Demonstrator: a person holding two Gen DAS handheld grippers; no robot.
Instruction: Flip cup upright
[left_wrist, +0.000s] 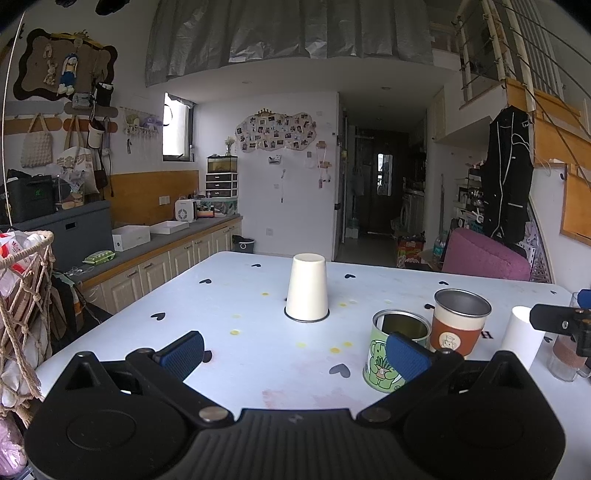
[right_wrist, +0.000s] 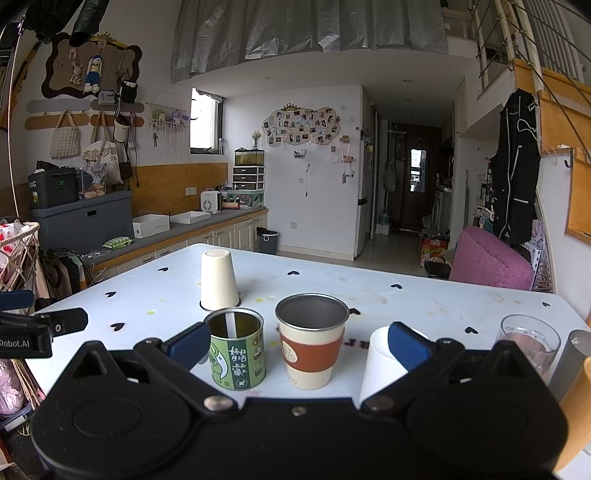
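A cream paper cup (left_wrist: 307, 287) stands upside down, mouth on the white table (left_wrist: 258, 369), straight ahead in the left wrist view; it also shows in the right wrist view (right_wrist: 218, 284) at the left middle. My left gripper (left_wrist: 295, 354) is open and empty, well short of the cup and above the table's near part. My right gripper (right_wrist: 297, 345) is open and empty; a green tin (right_wrist: 236, 349) and a metal cup with a brown sleeve (right_wrist: 311, 341) stand between its fingers, untouched.
The green tin (left_wrist: 397, 349) and sleeved cup (left_wrist: 460, 321) stand right of my left gripper. A white cup (right_wrist: 382, 363) stands beside my right fingertip (right_wrist: 406, 347), with a clear glass (right_wrist: 530, 341) further right. A rope basket (left_wrist: 22, 295) hangs at the left; a counter lies beyond.
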